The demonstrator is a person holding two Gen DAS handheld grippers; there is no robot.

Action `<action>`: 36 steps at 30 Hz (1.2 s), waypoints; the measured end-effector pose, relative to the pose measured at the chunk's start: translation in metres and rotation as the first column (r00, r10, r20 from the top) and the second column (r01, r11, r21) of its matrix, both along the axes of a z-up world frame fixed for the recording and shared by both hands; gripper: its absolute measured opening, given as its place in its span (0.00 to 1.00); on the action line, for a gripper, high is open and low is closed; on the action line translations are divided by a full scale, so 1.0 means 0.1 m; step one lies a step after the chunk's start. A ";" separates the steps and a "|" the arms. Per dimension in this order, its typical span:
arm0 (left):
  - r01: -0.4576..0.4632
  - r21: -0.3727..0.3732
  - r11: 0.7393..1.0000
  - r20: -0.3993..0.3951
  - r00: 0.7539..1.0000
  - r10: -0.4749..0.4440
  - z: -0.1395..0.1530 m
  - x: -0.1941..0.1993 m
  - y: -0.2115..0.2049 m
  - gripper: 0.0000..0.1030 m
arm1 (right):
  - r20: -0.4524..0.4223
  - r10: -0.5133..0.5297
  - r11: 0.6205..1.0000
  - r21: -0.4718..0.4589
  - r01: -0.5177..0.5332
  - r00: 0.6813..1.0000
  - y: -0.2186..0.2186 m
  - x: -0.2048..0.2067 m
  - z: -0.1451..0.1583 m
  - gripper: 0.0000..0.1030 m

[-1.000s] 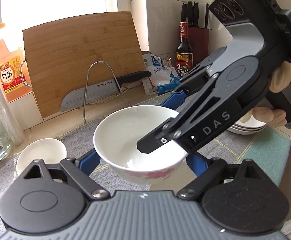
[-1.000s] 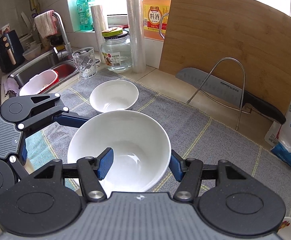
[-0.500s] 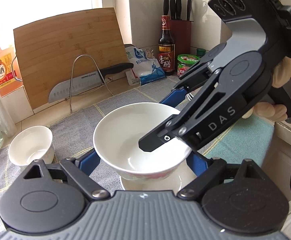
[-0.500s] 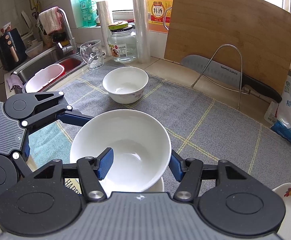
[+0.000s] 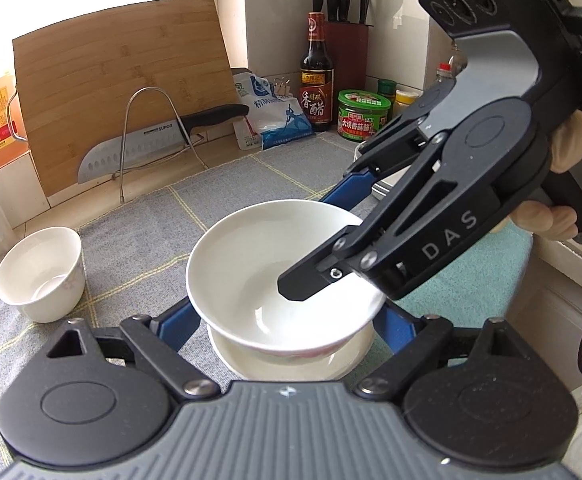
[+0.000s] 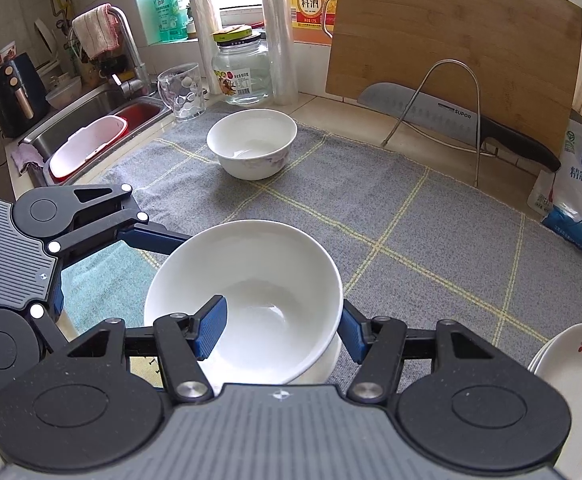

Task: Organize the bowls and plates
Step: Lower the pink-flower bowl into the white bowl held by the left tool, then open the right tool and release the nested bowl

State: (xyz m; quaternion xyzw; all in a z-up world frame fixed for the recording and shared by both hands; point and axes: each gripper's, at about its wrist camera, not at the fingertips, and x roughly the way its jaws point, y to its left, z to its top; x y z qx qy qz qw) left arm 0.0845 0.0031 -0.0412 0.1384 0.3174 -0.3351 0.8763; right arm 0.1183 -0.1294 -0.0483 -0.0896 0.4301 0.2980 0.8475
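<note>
both grippers on one bowl (image 6: 247,300)
right gripper (image 6: 279,330) pinches its rim; left gripper (image 5: 287,320) clasps its sides above a second bowl (image 5: 283,364); open grey mat (image 6: 411,220) beyond.

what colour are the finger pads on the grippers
Dark blue, ribbed; clearest in the right wrist view, where one pad sits inside the bowl.

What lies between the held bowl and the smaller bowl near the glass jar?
Only bare grey cloth with yellow lines separates the held bowl from the smaller bowl; nothing stands there, as the right wrist view shows.
</note>
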 end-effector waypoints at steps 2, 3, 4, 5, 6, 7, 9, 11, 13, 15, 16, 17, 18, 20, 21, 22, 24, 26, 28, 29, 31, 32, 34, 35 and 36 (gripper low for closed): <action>0.001 0.002 1.000 -0.003 1.000 -0.001 0.00 0.00 0.00 0.89 | -0.002 -0.001 1.000 -0.001 0.001 1.000 0.00 -0.01 -0.01 0.64; 0.001 0.002 1.000 -0.004 1.000 -0.001 0.00 0.00 0.00 0.89 | -0.004 -0.001 1.000 -0.002 0.001 1.000 0.00 -0.01 -0.02 0.64; 0.002 0.002 1.000 -0.006 1.000 -0.002 -0.01 0.01 0.00 0.89 | -0.006 -0.002 1.000 -0.002 0.002 1.000 0.00 0.00 -0.03 0.64; 0.002 0.003 1.000 -0.008 1.000 -0.002 -0.01 0.01 0.00 0.89 | -0.007 -0.003 1.000 -0.003 0.003 1.000 0.00 -0.01 -0.04 0.64; 0.002 0.003 1.000 -0.009 1.000 -0.002 -0.02 0.01 0.00 0.89 | -0.009 -0.003 1.000 -0.004 0.003 1.000 0.01 -0.01 -0.04 0.64; 0.002 0.004 1.000 -0.010 1.000 -0.002 -0.02 0.01 0.00 0.89 | -0.010 -0.004 1.000 -0.003 0.004 1.000 0.01 -0.01 -0.05 0.64; 0.001 0.004 1.000 -0.016 1.000 -0.001 -0.03 0.02 0.00 0.89 | -0.011 -0.003 1.000 -0.006 0.003 1.000 0.02 0.00 -0.06 0.64; 0.002 0.005 1.000 -0.020 1.000 -0.001 -0.04 0.03 0.00 0.89 | -0.013 -0.005 1.000 -0.010 0.004 1.000 0.02 0.00 -0.07 0.64; 0.004 0.006 1.000 -0.023 1.000 -0.004 -0.05 0.04 0.00 0.89 | -0.015 -0.004 1.000 -0.016 0.003 1.000 0.02 0.01 -0.09 0.64; 0.007 0.008 1.000 -0.026 1.000 -0.006 -0.05 0.04 -0.01 0.89 | -0.018 -0.005 1.000 -0.018 0.005 1.000 0.02 0.01 -0.10 0.64; 0.008 0.008 1.000 -0.027 1.000 -0.008 -0.05 0.05 -0.01 0.89 | -0.021 -0.006 1.000 -0.018 0.006 1.000 0.02 0.01 -0.11 0.64; 0.009 0.009 1.000 -0.029 1.000 -0.008 -0.06 0.05 -0.02 0.89 | -0.023 -0.008 1.000 -0.017 0.007 1.000 0.02 0.01 -0.11 0.64; 0.008 0.009 1.000 -0.030 1.000 -0.008 -0.06 0.05 -0.02 0.89 | -0.023 -0.009 1.000 -0.015 0.009 1.000 0.02 0.00 -0.12 0.64; 0.010 0.010 1.000 -0.030 0.999 -0.010 -0.06 0.05 -0.02 0.89 | -0.023 -0.010 1.000 -0.015 0.010 1.000 0.01 0.00 -0.12 0.64; 0.010 0.011 1.000 -0.032 0.999 -0.010 -0.07 0.05 -0.02 0.89 | -0.024 -0.011 1.000 -0.015 0.010 1.000 0.01 0.00 -0.12 0.64; 0.010 0.011 1.000 -0.032 0.999 -0.010 -0.07 0.06 -0.02 0.89 | -0.024 -0.012 1.000 -0.015 0.012 1.000 0.01 0.00 -0.13 0.64; 0.013 0.014 1.000 -0.031 0.999 -0.013 -0.08 0.06 -0.02 0.89 | -0.023 -0.012 1.000 -0.020 0.012 1.000 0.01 0.00 -0.14 0.64; 0.014 0.015 1.000 -0.033 0.999 -0.014 -0.08 0.06 -0.02 0.89 | -0.024 -0.012 1.000 -0.021 0.012 1.000 0.01 -0.01 -0.14 0.64; 0.014 0.015 1.000 -0.037 0.999 -0.013 -0.09 0.07 -0.02 0.89 | -0.025 -0.012 1.000 -0.019 0.012 1.000 0.01 -0.01 -0.15 0.64; 0.014 0.016 1.000 -0.038 0.999 -0.013 -0.09 0.07 -0.02 0.89 | -0.025 -0.012 1.000 -0.018 0.012 1.000 0.01 -0.01 -0.15 0.64; 0.014 0.017 1.000 -0.039 0.999 -0.013 -0.10 0.07 -0.02 0.89 | -0.027 -0.013 1.000 -0.018 0.013 1.000 0.01 -0.01 -0.16 0.64; 0.014 0.017 1.000 -0.040 0.999 -0.013 -0.10 0.08 -0.02 0.89 | -0.028 -0.013 1.000 -0.019 0.013 1.000 0.00 0.00 -0.17 0.64; 0.015 0.018 1.000 -0.040 0.999 -0.014 -0.10 0.08 -0.02 0.89 | -0.027 -0.013 1.000 -0.020 0.013 1.000 0.01 0.00 -0.18 0.64; 0.016 0.020 1.000 -0.040 0.999 -0.015 -0.10 0.08 -0.03 0.89 | -0.027 -0.014 1.000 -0.021 0.013 1.000 0.01 0.00 -0.18 0.64; 0.016 0.019 1.000 -0.040 0.999 -0.015 -0.10 0.08 -0.03 0.89 | -0.026 -0.013 1.000 -0.021 0.013 1.000 0.01 0.00 -0.18 0.64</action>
